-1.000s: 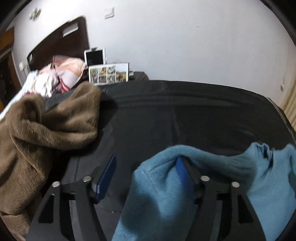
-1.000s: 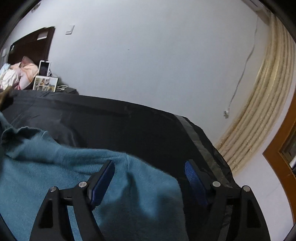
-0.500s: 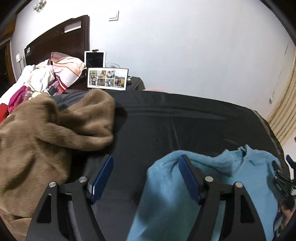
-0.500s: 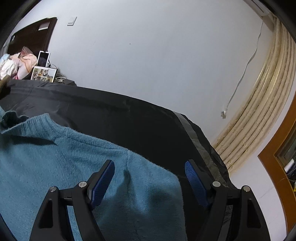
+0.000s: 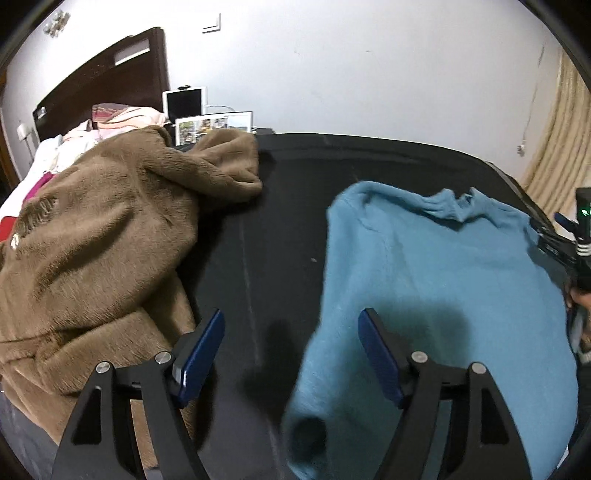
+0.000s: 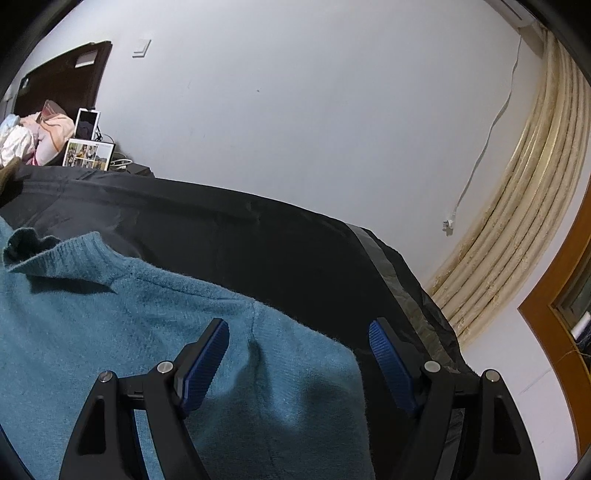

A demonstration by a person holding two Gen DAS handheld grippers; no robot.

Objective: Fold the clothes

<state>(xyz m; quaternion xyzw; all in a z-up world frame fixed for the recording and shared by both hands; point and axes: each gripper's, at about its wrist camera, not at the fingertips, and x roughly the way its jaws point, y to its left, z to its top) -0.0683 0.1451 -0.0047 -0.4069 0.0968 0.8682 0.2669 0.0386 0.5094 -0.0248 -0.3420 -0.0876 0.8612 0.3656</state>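
Lying on the black cover — one blue sweater right, one brown coat left; both left gripper and right gripper spread, empty.

Headboard: dark wood, set against the wall.
Tablet: propped upright by the wall.
Photo frame: stood just beside the tablet.
Curtain: cream, hung at right.
Wall switch: mounted high.

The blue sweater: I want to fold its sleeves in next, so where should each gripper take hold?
On the blue sweater, probably pinch the outer shoulder seams. The right gripper, jaws open, could close on the raised ridge at the seam from the right edge; the left gripper, also open, from the left edge.
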